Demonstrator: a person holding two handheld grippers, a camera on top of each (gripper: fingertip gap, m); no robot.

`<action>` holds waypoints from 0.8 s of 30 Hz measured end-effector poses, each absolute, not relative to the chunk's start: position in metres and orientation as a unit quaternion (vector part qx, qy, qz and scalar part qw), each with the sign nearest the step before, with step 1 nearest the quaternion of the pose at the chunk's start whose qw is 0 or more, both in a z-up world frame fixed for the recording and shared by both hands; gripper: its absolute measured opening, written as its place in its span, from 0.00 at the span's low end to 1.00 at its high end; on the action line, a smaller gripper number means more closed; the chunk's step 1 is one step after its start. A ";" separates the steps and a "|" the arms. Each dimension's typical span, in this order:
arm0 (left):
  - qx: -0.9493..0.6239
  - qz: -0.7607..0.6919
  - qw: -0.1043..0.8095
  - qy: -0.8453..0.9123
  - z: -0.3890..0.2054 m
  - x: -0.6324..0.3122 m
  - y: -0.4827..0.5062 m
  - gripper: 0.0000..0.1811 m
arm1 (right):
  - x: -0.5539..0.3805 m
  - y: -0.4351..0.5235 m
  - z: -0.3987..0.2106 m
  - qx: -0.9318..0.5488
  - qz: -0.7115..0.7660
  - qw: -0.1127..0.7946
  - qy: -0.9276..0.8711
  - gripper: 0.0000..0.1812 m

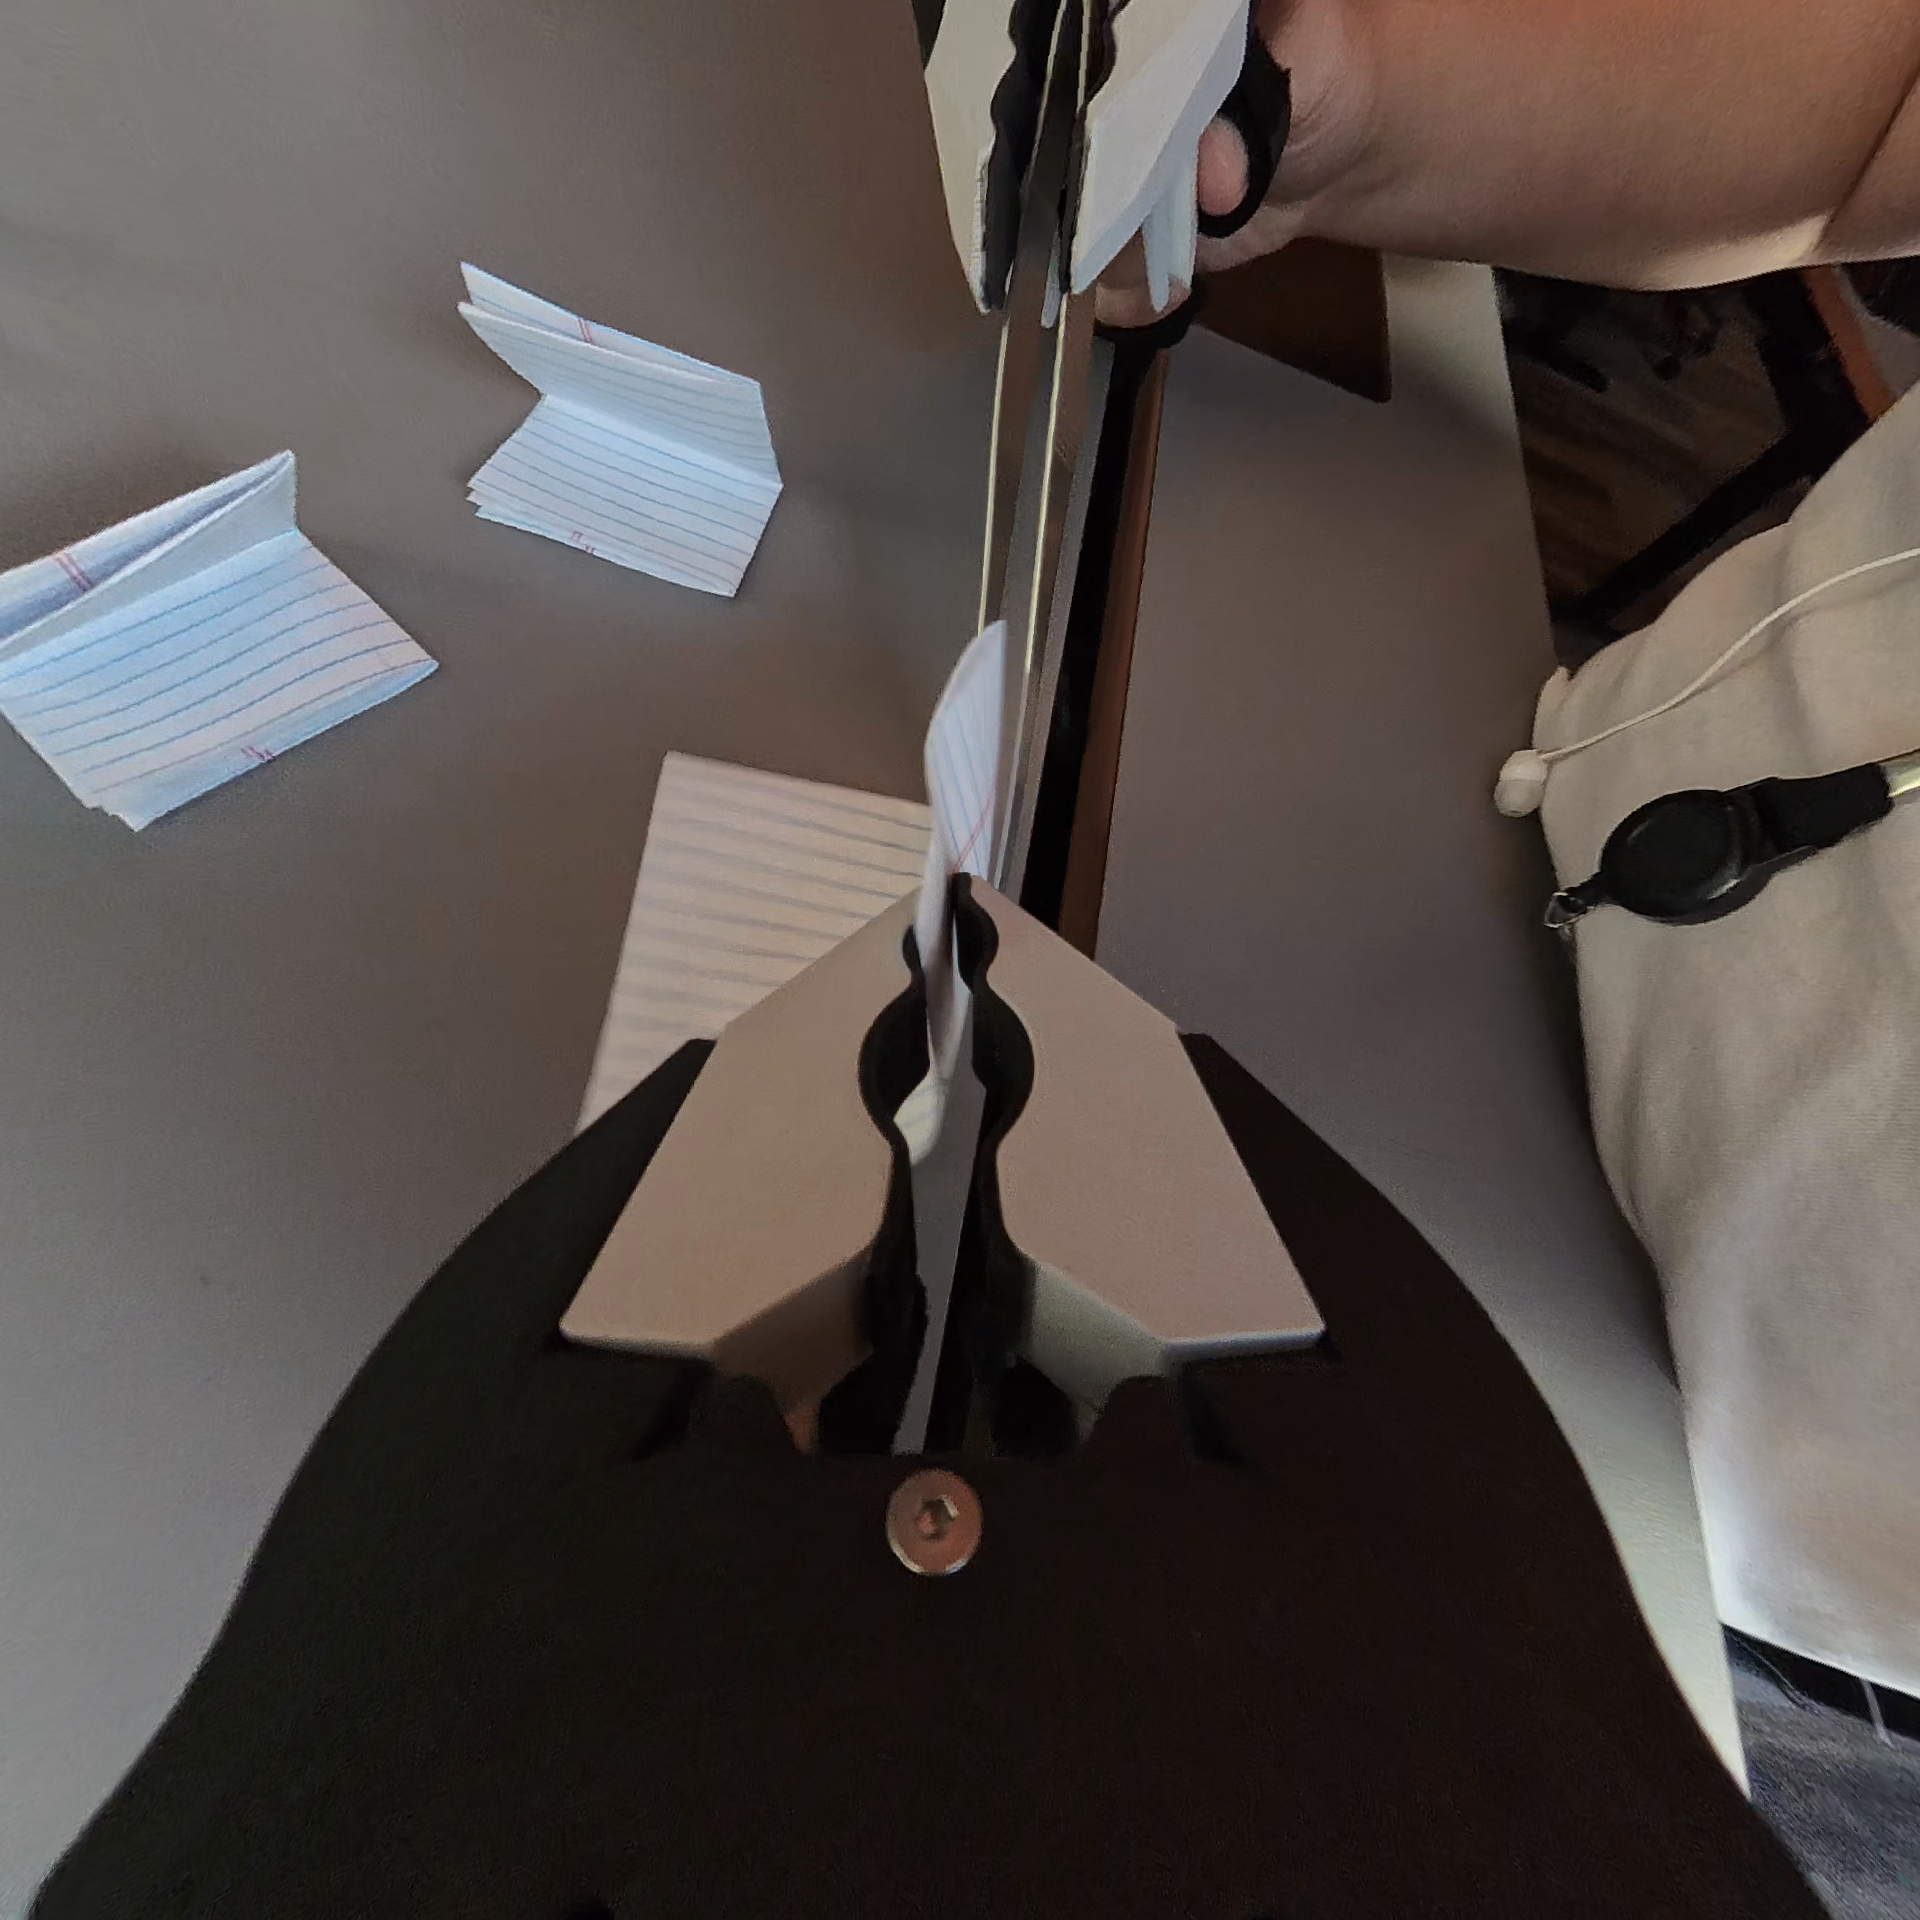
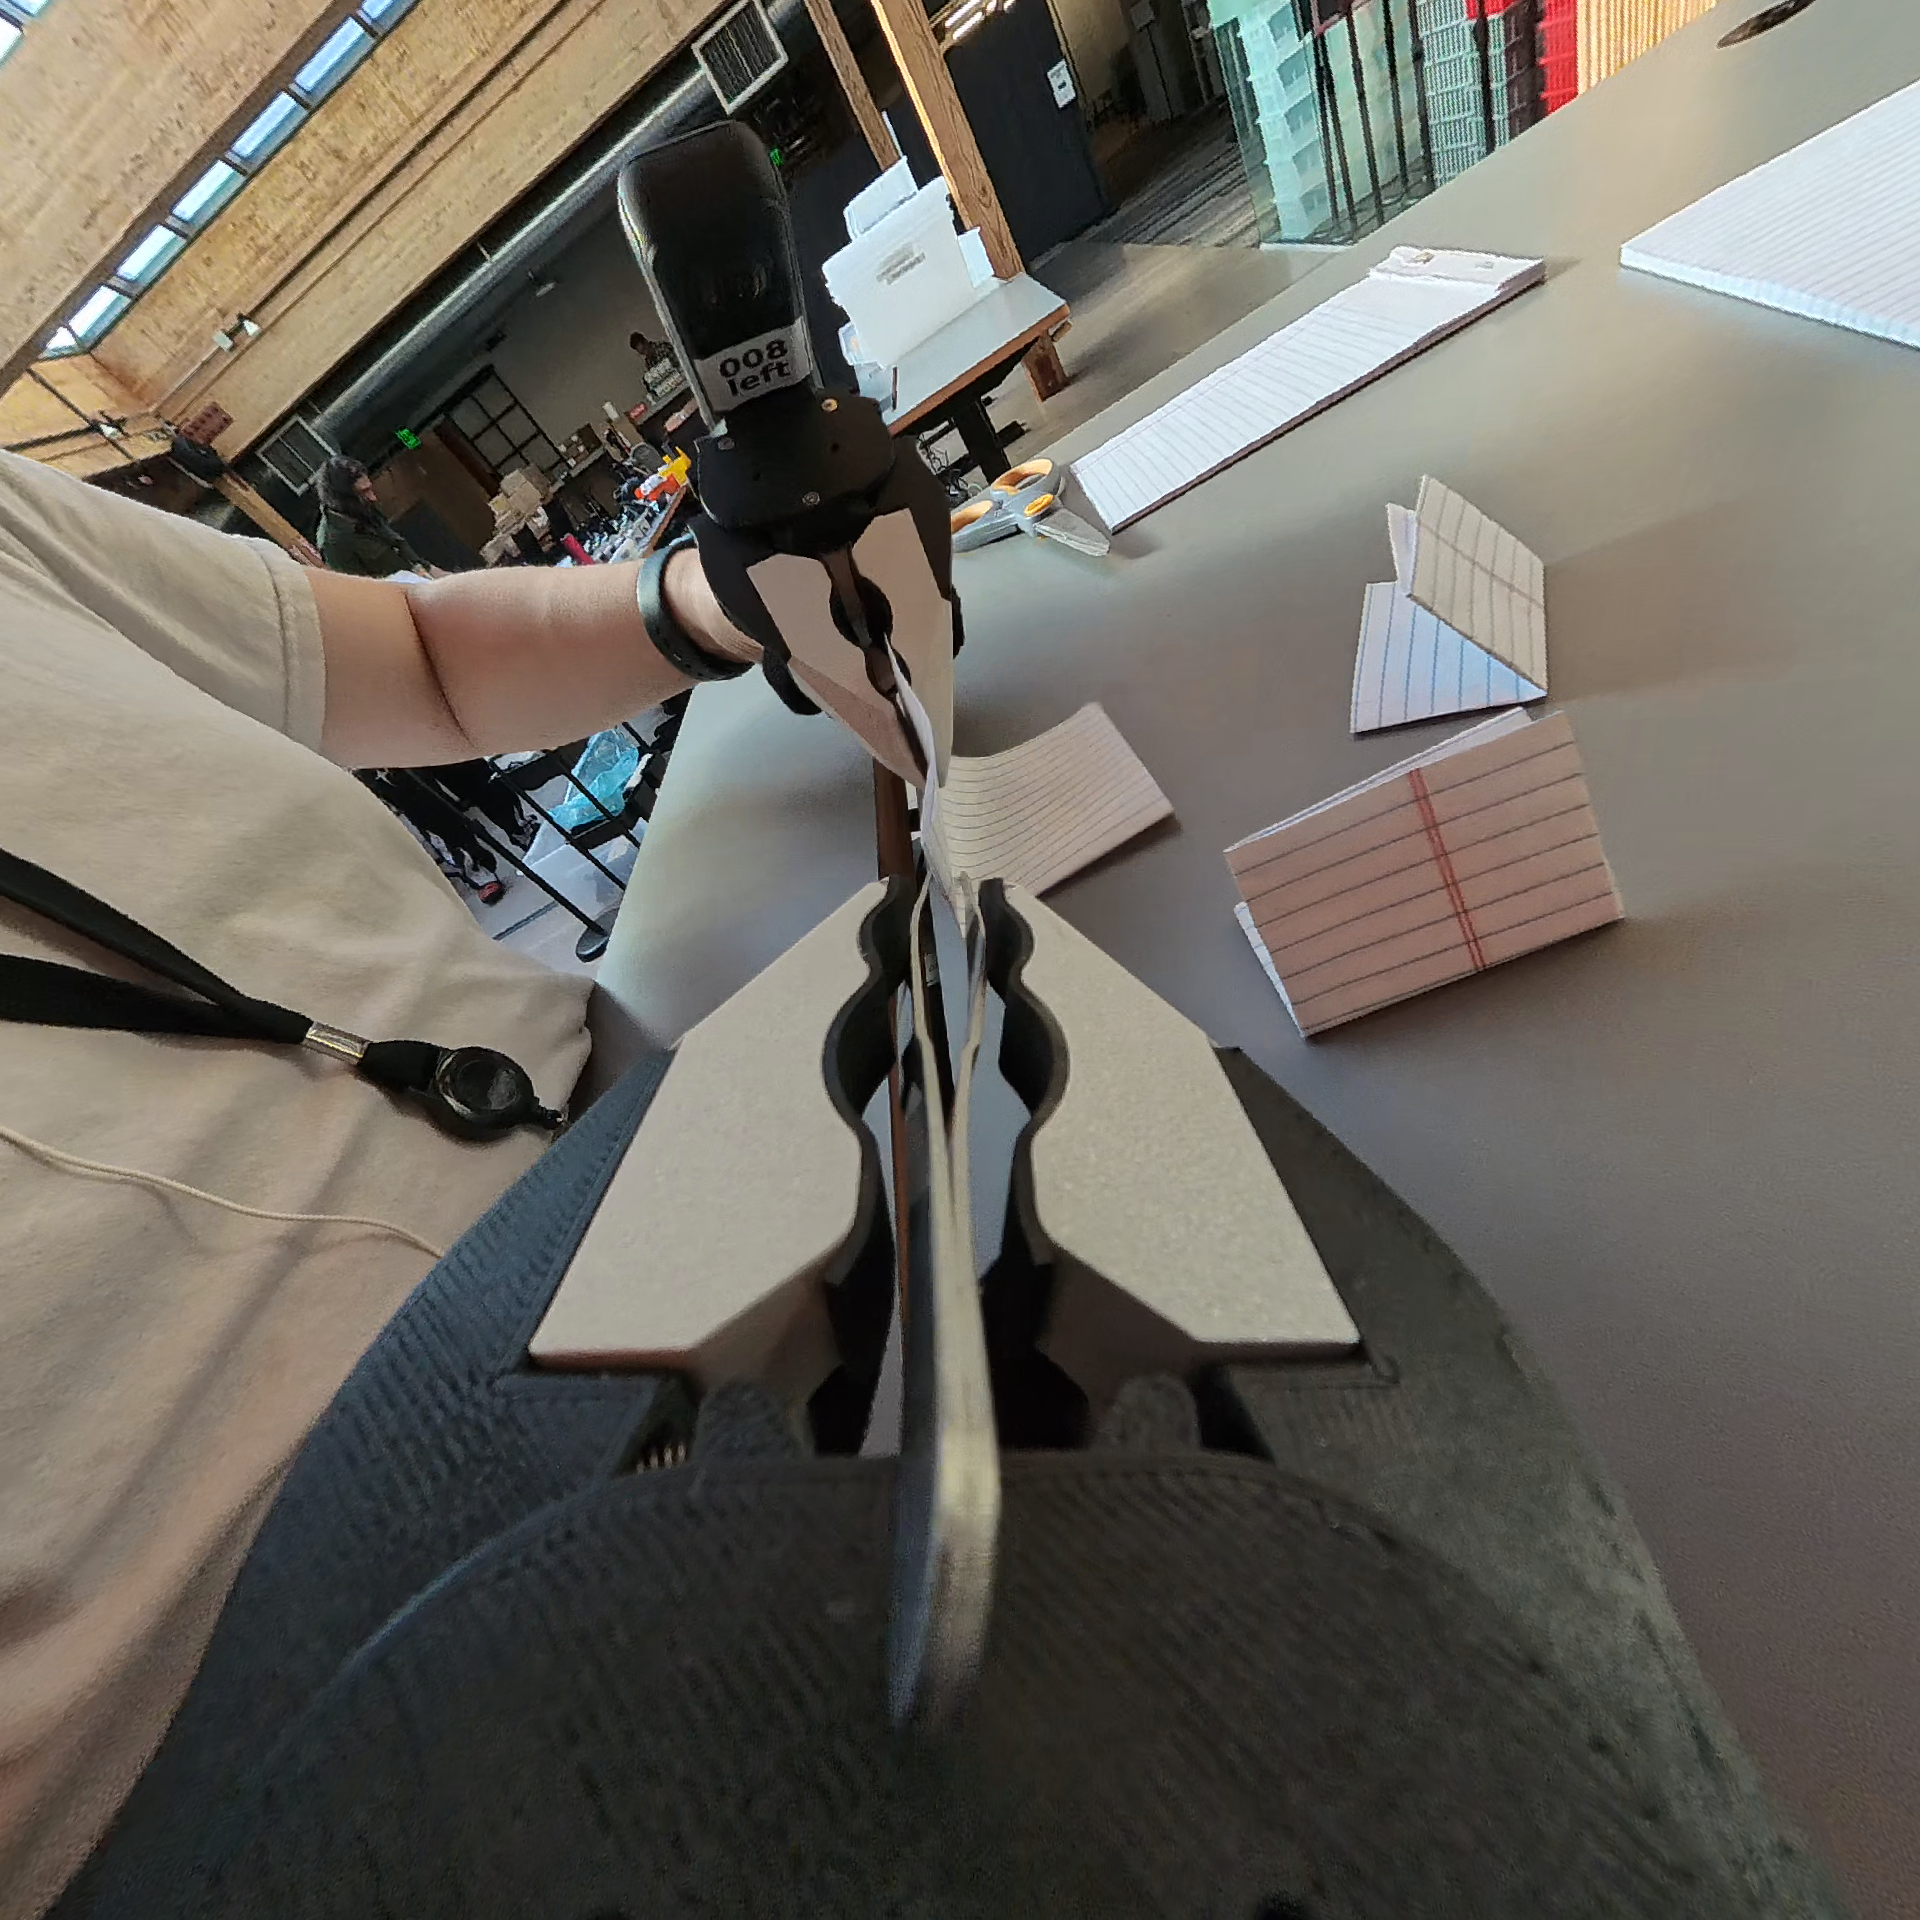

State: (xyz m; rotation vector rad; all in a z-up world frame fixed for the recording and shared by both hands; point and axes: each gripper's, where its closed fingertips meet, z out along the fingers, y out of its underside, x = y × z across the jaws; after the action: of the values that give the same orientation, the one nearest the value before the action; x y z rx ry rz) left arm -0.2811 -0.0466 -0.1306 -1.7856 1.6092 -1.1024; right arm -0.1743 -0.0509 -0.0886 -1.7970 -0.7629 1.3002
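Note:
My left gripper (image 1: 951, 904) is shut on a narrow strip of lined white paper (image 1: 966, 758), which stands up past its fingertips. My right gripper (image 2: 940, 899) is shut on a pair of metal scissors (image 2: 951, 1351). The blades run out between its fingers, slightly parted, and their tips meet the strip. In the left wrist view the right gripper (image 1: 1039, 281) is at the top, and the scissors (image 1: 1039, 520) reach down from it to the paper. In the right wrist view the left gripper (image 2: 914, 769) holds the strip (image 2: 920, 727) just beyond the blades, above the grey table (image 2: 1558, 1247).
Folded lined papers (image 1: 623, 436) (image 1: 197, 644) and a flat lined piece (image 1: 758, 883) lie on the table. Orange-handled scissors (image 2: 1023, 509), a lined pad (image 2: 1299, 384) and a large sheet (image 2: 1797, 229) lie farther off. A person's beige-shirted torso (image 1: 1766, 935) is at the table edge.

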 end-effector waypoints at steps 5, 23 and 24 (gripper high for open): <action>-0.699 -0.407 0.271 0.522 -0.138 -0.297 -0.040 0.00 | -0.171 -0.051 -0.088 -0.694 0.505 0.412 -0.306 0.07; -0.732 -0.445 0.236 0.460 -0.139 -0.296 -0.026 0.00 | -0.184 -0.052 -0.086 -0.677 0.519 0.412 -0.320 0.09; -0.731 -0.443 0.236 0.462 -0.139 -0.296 -0.027 0.00 | -0.184 -0.052 -0.086 -0.679 0.516 0.411 -0.323 0.09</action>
State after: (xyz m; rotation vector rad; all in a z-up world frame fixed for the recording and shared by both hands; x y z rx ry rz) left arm -0.2959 -0.0268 -0.1389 -2.0049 1.2663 -1.2145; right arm -0.1839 -0.0522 -0.0858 -1.7084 -0.8137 1.2987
